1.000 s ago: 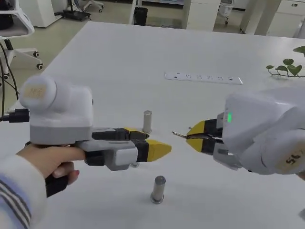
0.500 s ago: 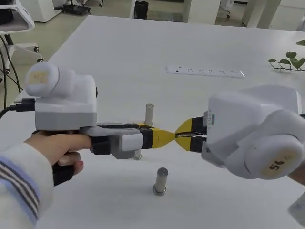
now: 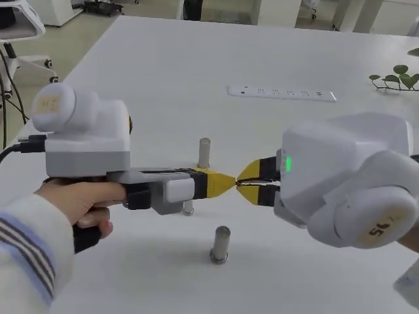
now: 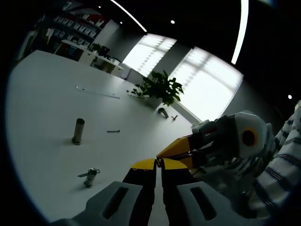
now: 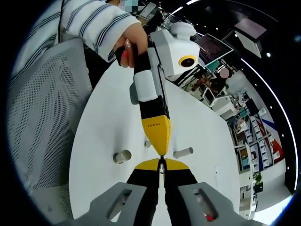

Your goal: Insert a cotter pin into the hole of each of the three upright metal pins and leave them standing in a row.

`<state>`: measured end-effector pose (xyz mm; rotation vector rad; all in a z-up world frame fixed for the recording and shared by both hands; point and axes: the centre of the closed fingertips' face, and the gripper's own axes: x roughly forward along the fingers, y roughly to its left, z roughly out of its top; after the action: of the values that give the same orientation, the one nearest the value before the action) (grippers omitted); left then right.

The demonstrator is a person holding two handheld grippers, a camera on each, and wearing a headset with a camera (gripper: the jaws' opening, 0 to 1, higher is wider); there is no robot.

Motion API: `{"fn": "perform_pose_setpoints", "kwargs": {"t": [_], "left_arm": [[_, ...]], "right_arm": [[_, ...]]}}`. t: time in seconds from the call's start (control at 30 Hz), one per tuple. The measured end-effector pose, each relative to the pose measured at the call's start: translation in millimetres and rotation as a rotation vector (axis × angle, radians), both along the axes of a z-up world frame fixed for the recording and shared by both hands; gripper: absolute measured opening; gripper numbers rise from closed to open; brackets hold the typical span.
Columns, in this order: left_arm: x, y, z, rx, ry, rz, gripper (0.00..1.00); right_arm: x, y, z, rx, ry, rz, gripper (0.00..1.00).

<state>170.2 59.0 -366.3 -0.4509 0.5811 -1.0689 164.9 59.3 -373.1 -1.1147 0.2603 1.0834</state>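
My left gripper (image 3: 229, 184) and right gripper (image 3: 241, 184) meet tip to tip above the white table (image 3: 163, 78). A thin cotter pin (image 5: 161, 165) sits between the shut right jaws, and its free end runs into the shut tip of the left gripper (image 5: 162, 151), where it is hidden. One upright metal pin (image 3: 204, 152) stands behind the grippers and another (image 3: 220, 244) stands in front. A third pin (image 3: 188, 209) peeks out under the left gripper. In the left gripper view a short pin (image 4: 89, 176) stands with a cotter pin through it.
A white power strip (image 3: 281, 95) lies farther back on the table. A leafy plant (image 3: 393, 77) sits at the right edge. A loose cotter pin (image 4: 113, 131) lies on the table beyond a tall pin (image 4: 78, 131). An office chair (image 3: 16, 33) stands off the table's left side.
The two grippers have come together until their tips touch. The left jaws, apart a second ago, are now shut. The cotter pin's bare end that stuck out leftwards is now covered.
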Motion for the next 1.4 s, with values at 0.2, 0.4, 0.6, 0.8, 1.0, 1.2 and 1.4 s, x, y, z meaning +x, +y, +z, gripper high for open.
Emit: {"fn": "perform_pose_setpoints", "kwargs": {"t": [0.2, 0.4, 0.6, 0.8, 1.0, 1.2, 1.4], "left_arm": [[-2.6, -0.1, -1.0, 0.008, -0.016, -0.020, 0.00], [0.9, 1.4, 1.3, -0.034, 0.038, 0.016, 0.00], [2.5, 1.4, 5.7, -0.021, 0.002, 0.034, 0.00], [1.2, 2.7, 6.6, -0.014, -0.013, 0.030, 0.00], [-3.2, 2.6, 6.2, -0.001, -0.029, 0.013, 0.00], [-5.4, 4.2, 9.2, 0.030, -0.082, -0.003, 0.00], [-8.6, 6.1, 10.6, 0.076, -0.165, -0.038, 0.00]], "right_arm": [[-0.8, 2.0, 0.7, 0.010, 0.006, 0.002, 0.00], [-0.1, 2.0, 2.3, 0.019, 0.005, -0.003, 0.00], [2.6, 2.1, 5.8, 0.035, 0.005, -0.015, 0.00], [1.9, 2.8, 6.5, 0.072, 0.033, -0.027, 0.00], [5.4, -1.2, 5.0, 0.078, 0.043, -0.048, 0.07], [6.0, -7.2, 0.9, 0.114, 0.115, -0.078, 0.09], [-0.8, -8.0, -3.8, 0.206, 0.259, -0.111, 0.12]]}}
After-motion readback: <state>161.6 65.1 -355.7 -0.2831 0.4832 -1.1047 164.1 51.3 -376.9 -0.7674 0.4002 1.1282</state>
